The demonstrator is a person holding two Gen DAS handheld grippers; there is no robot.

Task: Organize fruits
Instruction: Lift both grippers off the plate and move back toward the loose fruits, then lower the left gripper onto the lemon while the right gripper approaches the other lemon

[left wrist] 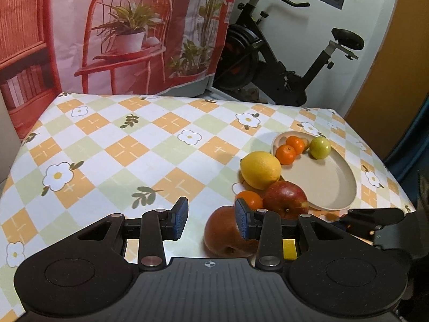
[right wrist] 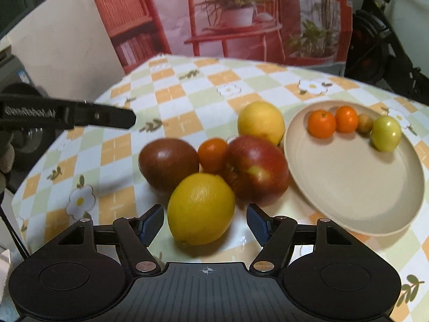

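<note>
Fruit sorting: right claw [right wrist: 205, 224], parted and empty, straddles a smooth, firm, round yellow lemon [right wrist: 201, 208] on the checked counter [right wrist: 174, 102] beside the beige plate [right wrist: 348, 187]; grasping its middle looks safest.

Checked tablecloth [left wrist: 128, 145] with daisies and leaf sprigs, printed backdrop [left wrist: 128, 32] of a red chair and potted plants at 12 o'clock, black exercise bike [left wrist: 281, 61] at 1 o'clock — before a white wall [left wrist: 370, 21]
</note>
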